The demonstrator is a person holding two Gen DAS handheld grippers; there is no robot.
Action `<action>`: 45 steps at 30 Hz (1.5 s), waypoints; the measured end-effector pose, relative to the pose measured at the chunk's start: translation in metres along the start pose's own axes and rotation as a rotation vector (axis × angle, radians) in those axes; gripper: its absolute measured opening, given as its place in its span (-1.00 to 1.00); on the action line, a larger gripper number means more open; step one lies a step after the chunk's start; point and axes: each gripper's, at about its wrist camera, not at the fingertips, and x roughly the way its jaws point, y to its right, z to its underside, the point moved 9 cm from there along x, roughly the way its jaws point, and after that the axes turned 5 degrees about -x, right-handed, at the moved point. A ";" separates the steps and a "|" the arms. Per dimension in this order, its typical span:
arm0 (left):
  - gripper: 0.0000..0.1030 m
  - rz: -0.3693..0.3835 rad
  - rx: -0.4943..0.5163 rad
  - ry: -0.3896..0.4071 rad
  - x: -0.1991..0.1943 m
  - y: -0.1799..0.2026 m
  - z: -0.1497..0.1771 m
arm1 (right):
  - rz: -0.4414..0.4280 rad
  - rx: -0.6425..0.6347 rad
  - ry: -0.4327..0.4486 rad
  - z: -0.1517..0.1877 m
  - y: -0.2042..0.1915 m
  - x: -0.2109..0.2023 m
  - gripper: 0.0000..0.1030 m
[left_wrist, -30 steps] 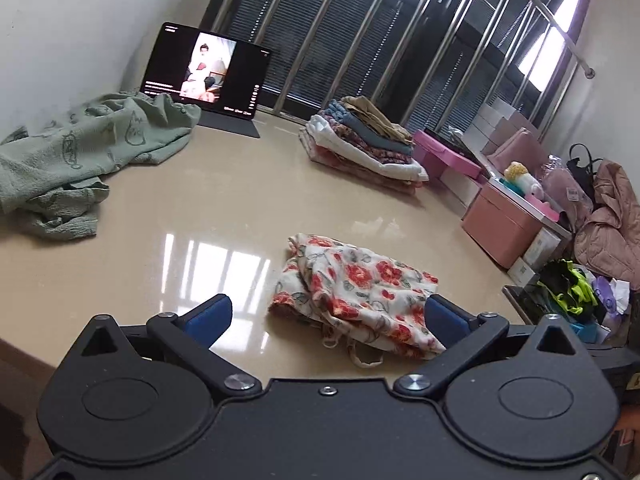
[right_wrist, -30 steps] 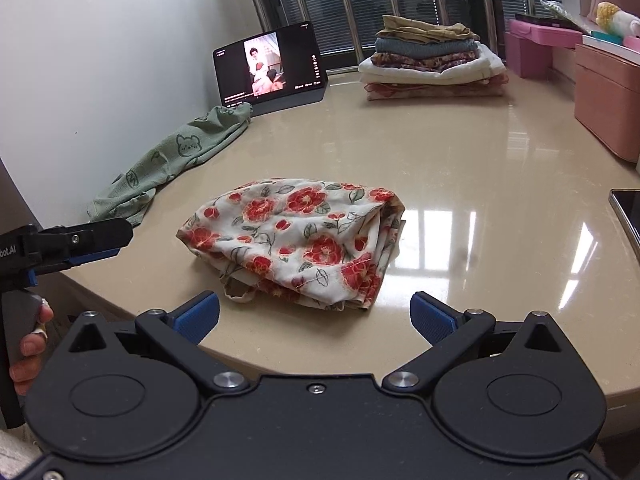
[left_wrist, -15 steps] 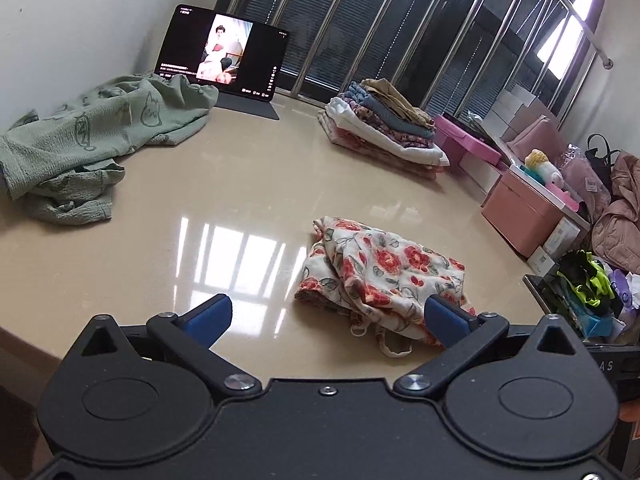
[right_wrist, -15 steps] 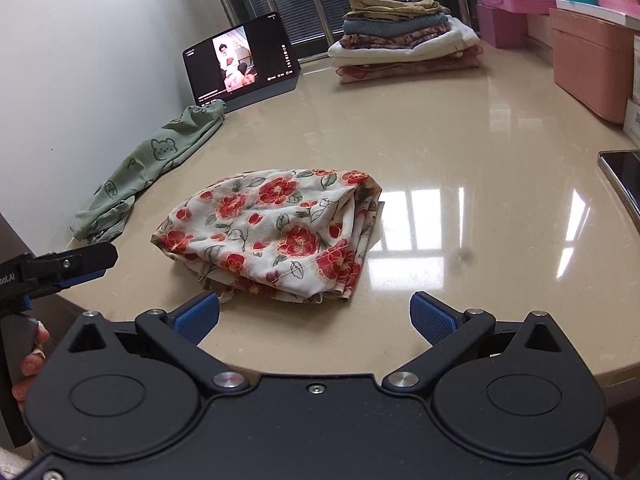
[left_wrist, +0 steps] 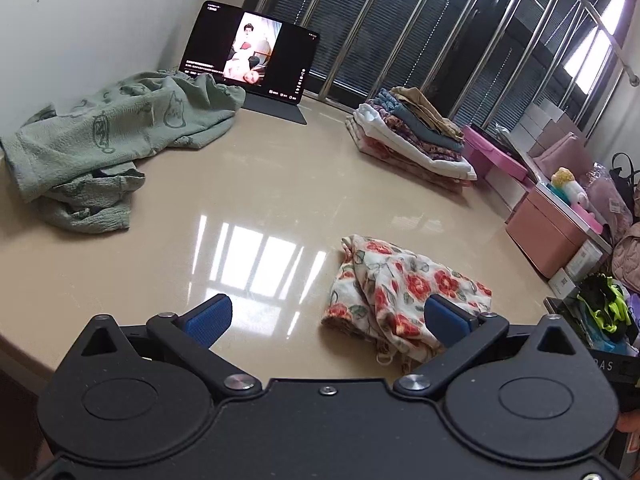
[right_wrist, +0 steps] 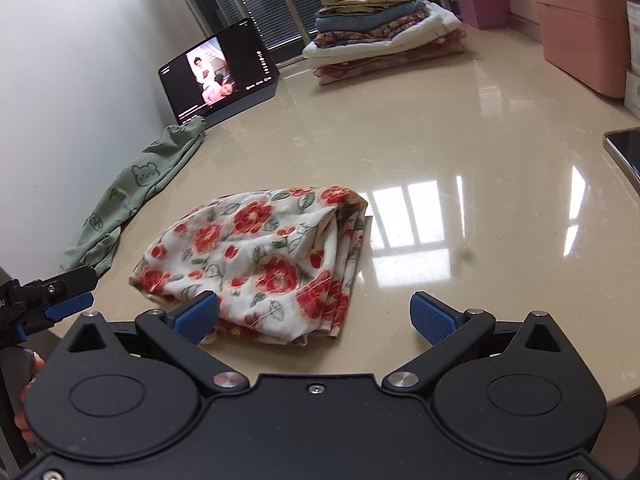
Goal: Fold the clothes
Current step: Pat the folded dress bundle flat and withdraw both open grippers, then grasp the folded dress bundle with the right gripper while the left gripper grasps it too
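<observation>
- The beige polished table (right_wrist: 440,152) fills both views, with window light reflected on its glossy top.
- A crumpled green garment (left_wrist: 104,140) with printed figures lies at the far left of the table against the white wall; in the right wrist view it shows as a long green strip (right_wrist: 140,184).
- A stack of folded clothes (right_wrist: 380,28) sits at the far side of the table by the window bars, well apart from the rest (left_wrist: 412,136).
- A tablet (left_wrist: 248,60) stands at the far left, just beside the green garment, its screen lit.
- The floral cloth (right_wrist: 264,260), white with red flowers, lies bunched and partly folded near the table's near edge, right in front of the grippers (left_wrist: 400,292).
- The right gripper (right_wrist: 316,316) has its blue pads spread wide and holds nothing; its left pad overlaps the near edge of the floral cloth in the picture, but contact cannot be told.
- The left gripper (left_wrist: 328,316) is likewise spread wide and empty, with the floral cloth in front of its right pad.
- A phone (right_wrist: 624,156) lies at the table's right edge.
</observation>
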 end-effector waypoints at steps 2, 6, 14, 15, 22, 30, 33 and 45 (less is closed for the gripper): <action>1.00 -0.001 0.013 -0.009 0.010 0.003 -0.004 | 0.005 0.007 0.001 -0.002 0.002 0.005 0.99; 1.00 -0.012 -0.015 -0.052 0.035 0.009 -0.009 | -0.003 0.052 0.021 -0.009 0.006 0.015 1.00; 0.57 -0.054 0.034 -0.120 0.086 0.017 -0.006 | 0.023 -0.023 0.034 -0.022 -0.006 0.037 0.98; 0.55 -0.061 0.045 -0.124 0.088 0.018 -0.006 | 0.029 -0.034 0.035 -0.023 -0.007 0.040 0.93; 0.45 -0.099 0.128 -0.138 0.095 0.028 -0.003 | 0.102 -0.116 0.071 -0.022 -0.019 0.047 0.61; -0.03 -0.076 0.136 -0.151 0.098 0.038 -0.001 | 0.071 -0.110 0.091 -0.025 -0.025 0.051 -0.14; -0.21 -0.052 0.116 -0.163 0.100 0.040 -0.001 | 0.053 -0.090 0.085 -0.027 -0.025 0.054 -0.35; -0.68 0.026 0.015 -0.168 0.099 0.040 -0.003 | -0.083 0.024 0.053 -0.030 -0.018 0.054 -0.77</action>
